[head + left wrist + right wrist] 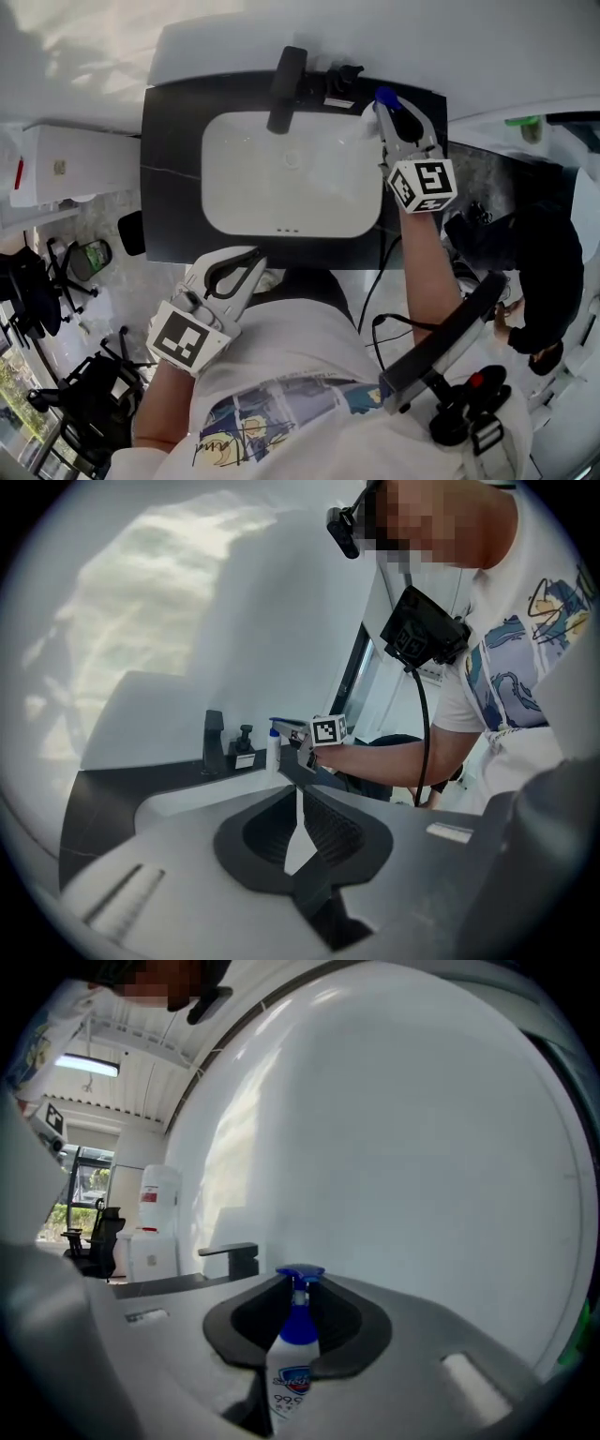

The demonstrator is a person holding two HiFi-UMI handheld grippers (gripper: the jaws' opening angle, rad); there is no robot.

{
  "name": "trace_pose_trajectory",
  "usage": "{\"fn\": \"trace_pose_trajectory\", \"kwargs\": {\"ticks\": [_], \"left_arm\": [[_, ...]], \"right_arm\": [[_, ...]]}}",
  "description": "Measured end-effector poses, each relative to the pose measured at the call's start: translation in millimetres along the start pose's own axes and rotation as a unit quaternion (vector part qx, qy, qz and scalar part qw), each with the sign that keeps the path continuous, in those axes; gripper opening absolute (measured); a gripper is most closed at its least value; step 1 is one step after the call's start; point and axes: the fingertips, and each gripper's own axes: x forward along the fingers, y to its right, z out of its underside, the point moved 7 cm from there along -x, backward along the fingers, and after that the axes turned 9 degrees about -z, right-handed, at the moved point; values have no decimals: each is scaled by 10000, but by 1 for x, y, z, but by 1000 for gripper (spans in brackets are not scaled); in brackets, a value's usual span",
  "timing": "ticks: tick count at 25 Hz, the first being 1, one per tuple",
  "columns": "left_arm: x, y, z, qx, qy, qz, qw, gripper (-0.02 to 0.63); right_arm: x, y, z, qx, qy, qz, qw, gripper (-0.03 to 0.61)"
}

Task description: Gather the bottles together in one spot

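A white spray bottle with a blue top (pixel 375 120) stands upright at the back right corner of the sink basin (pixel 225 187); it also shows in the right gripper view (pixel 293 1372) and far off in the left gripper view (pixel 274 752). My right gripper (pixel 389 111) is shut on this bottle, the pads pressing its body below the blue neck (pixel 298 1309). My left gripper (pixel 255 262) hangs by the counter's front edge, near the person's torso, jaws shut with nothing between them (pixel 298 797). A small black pump bottle (pixel 339 82) (pixel 244 744) stands beside the black faucet (pixel 286 75).
The black counter (pixel 169 169) surrounds the white basin and ends at a white wall behind. A white cabinet (pixel 75 164) stands to the left, with office chairs (pixel 37 281) on the floor. A cable (pixel 375 281) hangs by the right arm. A green item (pixel 525 127) sits far right.
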Motion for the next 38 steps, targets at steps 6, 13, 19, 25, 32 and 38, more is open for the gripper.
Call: {"fn": "trace_pose_trajectory", "kwargs": {"ticks": [6, 13, 19, 25, 32, 38], "left_arm": [[9, -1, -5, 71, -160, 29, 9998, 26], [26, -1, -11, 75, -327, -17, 9994, 26], [31, 0, -15, 70, -331, -16, 9994, 26], [34, 4, -15, 91, -318, 21, 9994, 26], [30, 9, -17, 99, -319, -5, 9994, 26], [24, 12, -16, 145, -283, -8, 9995, 26]], "right_arm": [[13, 44, 3, 179, 424, 402, 9981, 54], [31, 68, 17, 172, 765, 614, 9950, 51], [28, 59, 23, -152, 854, 680, 9939, 52], [19, 53, 28, -138, 880, 719, 9934, 58], [21, 50, 38, -75, 555, 655, 9963, 232], [11, 49, 47, -121, 326, 782, 9963, 232]]}}
